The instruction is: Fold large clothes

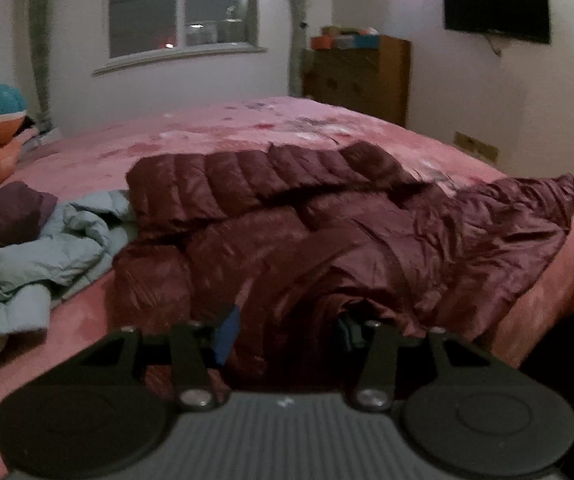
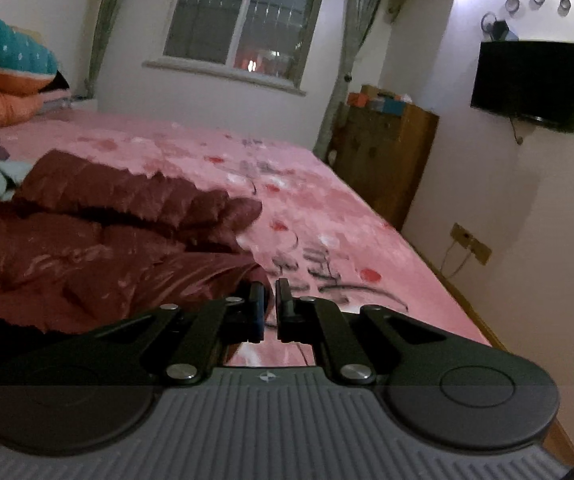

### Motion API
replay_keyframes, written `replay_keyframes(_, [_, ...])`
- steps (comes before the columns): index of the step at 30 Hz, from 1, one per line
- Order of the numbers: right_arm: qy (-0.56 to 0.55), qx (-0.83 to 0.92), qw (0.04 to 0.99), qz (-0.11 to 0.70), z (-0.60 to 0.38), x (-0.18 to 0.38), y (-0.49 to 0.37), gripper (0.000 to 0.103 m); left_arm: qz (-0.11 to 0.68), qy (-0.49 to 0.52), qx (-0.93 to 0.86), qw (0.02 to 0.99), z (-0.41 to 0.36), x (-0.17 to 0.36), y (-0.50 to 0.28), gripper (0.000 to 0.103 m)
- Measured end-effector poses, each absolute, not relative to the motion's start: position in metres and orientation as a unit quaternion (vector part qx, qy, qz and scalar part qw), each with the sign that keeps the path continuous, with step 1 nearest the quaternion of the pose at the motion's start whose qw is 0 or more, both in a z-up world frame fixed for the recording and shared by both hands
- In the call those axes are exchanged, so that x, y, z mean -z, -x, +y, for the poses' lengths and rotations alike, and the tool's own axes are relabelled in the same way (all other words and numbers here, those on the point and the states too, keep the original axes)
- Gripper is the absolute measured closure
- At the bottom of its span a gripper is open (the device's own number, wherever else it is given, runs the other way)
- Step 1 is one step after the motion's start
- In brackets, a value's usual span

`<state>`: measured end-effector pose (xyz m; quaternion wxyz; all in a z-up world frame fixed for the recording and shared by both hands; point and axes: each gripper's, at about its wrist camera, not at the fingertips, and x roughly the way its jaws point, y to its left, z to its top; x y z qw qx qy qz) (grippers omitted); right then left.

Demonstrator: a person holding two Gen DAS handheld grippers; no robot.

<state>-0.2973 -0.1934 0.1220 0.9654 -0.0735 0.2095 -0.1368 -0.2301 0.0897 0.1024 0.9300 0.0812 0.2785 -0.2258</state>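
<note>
Finding one: the maroon jacket (image 1: 287, 232) lies crumpled across the near half of the bed (image 1: 207, 136). One quilted sleeve is stretched along its far edge, and its near edge is raised toward me.

Finding two: my left gripper (image 1: 287, 332) stands at a middling width with a thick bunch of the jacket's near edge filling the gap. The right finger is buried in fabric, so I judge this a hold on padded cloth.

Finding three: my right gripper (image 2: 271, 308) is closed to a slit. From the left camera, the jacket's right corner draws taut to it, so I judge a thin hem is pinched there.

Assessment: two holds, well apart along one edge, let me spread the jacket flat before folding.

Noted: a pale blue garment (image 1: 47, 248) lies heaped at left, touching the jacket, and may get dragged along with it.
</note>
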Motion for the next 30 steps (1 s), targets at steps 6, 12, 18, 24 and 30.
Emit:
replay_keyframes(6, [0.017, 0.139, 0.956, 0.256, -0.206, -0.110, 0.310, 0.078, 0.285, -0.101, 0.274, 0.913, 0.095, -0.105, 0.260, 0.022])
replay_keyframes(12, [-0.020, 0.127, 0.951, 0.282, -0.208, -0.106, 0.319, 0.022, 0.272, -0.124, 0.287, 0.910, 0.101, -0.113, 0.281, 0.015])
replay_keyframes(18, [-0.090, 0.107, 0.959, 0.246, -0.216, -0.125, 0.326, 0.002, 0.295, -0.061, 0.199, 0.933, 0.137, -0.108, 0.249, 0.015])
replay_keyframes(24, [-0.135, 0.084, 0.947, 0.278, -0.234, -0.108, 0.284, 0.000, 0.358, 0.064, 0.109, 0.925, 0.185, -0.079, 0.204, 0.020])
replay_keyframes(30, [-0.247, 0.047, 0.896, 0.365, -0.264, -0.053, 0.237, 0.000, 0.400, 0.116, 0.108, 0.902, 0.196, -0.050, 0.178, 0.020])
